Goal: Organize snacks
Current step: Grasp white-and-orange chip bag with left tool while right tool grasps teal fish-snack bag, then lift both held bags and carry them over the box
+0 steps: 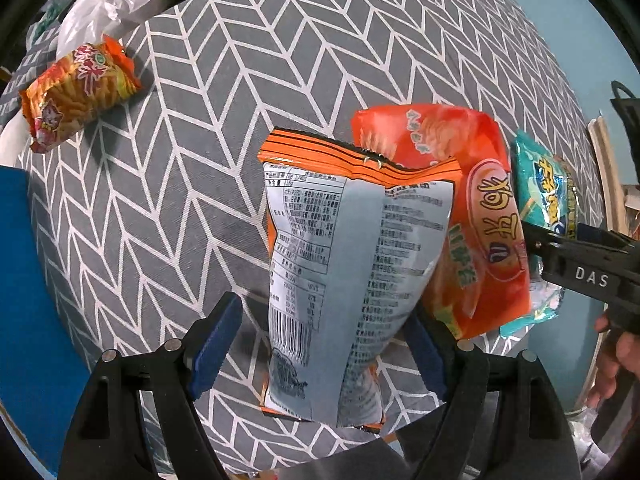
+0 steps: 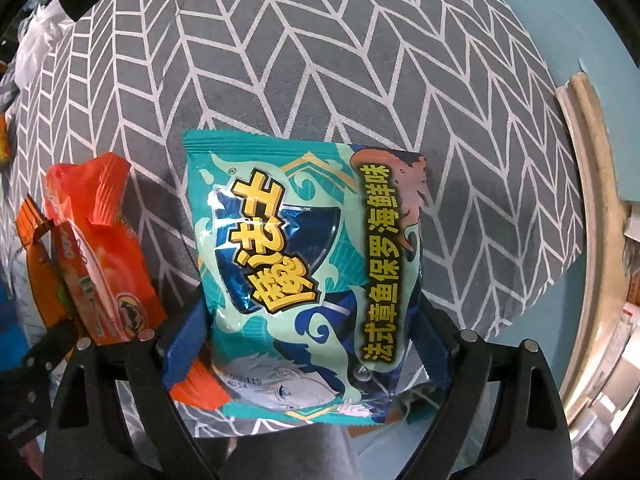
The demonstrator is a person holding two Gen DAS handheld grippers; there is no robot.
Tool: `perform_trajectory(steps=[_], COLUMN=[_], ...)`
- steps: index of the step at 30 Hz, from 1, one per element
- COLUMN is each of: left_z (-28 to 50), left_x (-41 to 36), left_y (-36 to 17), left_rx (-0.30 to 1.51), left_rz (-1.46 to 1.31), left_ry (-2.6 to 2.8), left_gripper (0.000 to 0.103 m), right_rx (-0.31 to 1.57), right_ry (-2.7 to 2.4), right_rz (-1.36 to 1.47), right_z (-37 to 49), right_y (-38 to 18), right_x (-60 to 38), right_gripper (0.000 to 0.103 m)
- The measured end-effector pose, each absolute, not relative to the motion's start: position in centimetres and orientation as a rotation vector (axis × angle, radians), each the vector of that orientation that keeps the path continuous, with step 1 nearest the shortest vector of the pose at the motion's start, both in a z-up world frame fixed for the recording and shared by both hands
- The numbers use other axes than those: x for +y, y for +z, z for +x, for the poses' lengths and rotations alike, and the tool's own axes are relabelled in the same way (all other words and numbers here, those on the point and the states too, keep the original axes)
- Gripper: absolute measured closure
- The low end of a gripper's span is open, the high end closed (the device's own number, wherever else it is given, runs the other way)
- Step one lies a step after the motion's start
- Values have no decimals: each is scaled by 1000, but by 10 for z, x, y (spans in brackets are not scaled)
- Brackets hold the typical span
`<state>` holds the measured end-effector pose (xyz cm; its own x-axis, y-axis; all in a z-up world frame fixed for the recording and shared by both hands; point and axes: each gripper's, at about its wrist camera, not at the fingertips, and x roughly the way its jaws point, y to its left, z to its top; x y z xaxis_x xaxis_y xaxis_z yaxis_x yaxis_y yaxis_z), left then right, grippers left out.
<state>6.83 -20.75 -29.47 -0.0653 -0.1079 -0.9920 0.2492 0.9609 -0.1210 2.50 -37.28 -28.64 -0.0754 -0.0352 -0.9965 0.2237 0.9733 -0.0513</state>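
Note:
My left gripper [image 1: 320, 312] points down and stands open over a snack bag [image 1: 352, 264] that shows its grey printed back and orange seams. The left pad is clear of the bag, while the right pad is at its edge. In the right wrist view my right gripper [image 2: 310, 304] straddles a teal bag [image 2: 304, 248] with yellow lettering. Its blue pads sit at the bag's two side edges, and I see no squeeze. An orange bag [image 1: 480, 220] [image 2: 100, 248] lies between these two bags. One finger [image 1: 536, 240] of the right gripper overlaps the teal bag [image 1: 548, 184].
All the bags rest on a grey cloth [image 1: 280, 60] with a white herringbone pattern. A red-orange bag of sticks [image 1: 80, 92] lies far left beside a white plastic bag [image 1: 104, 8]. A blue surface [image 1: 24, 280] borders the left, and a pale curved rim [image 2: 592, 200] the right.

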Motion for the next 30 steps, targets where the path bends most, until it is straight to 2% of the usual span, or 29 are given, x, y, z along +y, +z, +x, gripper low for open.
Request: perform_trajectory(steps=[2,4,6,8,16,30], left_z=[68,68,67,67,63,52], left_x=[-210,-209,-205,-200,-187,-150], left_y=[-296,-298,-298,-295,-279,-231], left_rx=[1598,1591,1582,1554,1533,1479], left_rz=[110,111,120,136,137,113], left_ry=[-304,-315,-312,-309,-303,-301], left_gripper=[25,45,48,59,61,62], right_rx=[1616,1598,1583,1579,1560,1478], right_ry=[-199,-178,-167,-153,-129,-75], right_rz=[139,121,114,129,128,48], right_z=[20,15,11,7,-2,-10], right_y=[-284,-278,-274,-274,-267,-200], right_x=[-372,-374,-372,-374,-381,-379], right_gripper=[17,24,39,39,40,40])
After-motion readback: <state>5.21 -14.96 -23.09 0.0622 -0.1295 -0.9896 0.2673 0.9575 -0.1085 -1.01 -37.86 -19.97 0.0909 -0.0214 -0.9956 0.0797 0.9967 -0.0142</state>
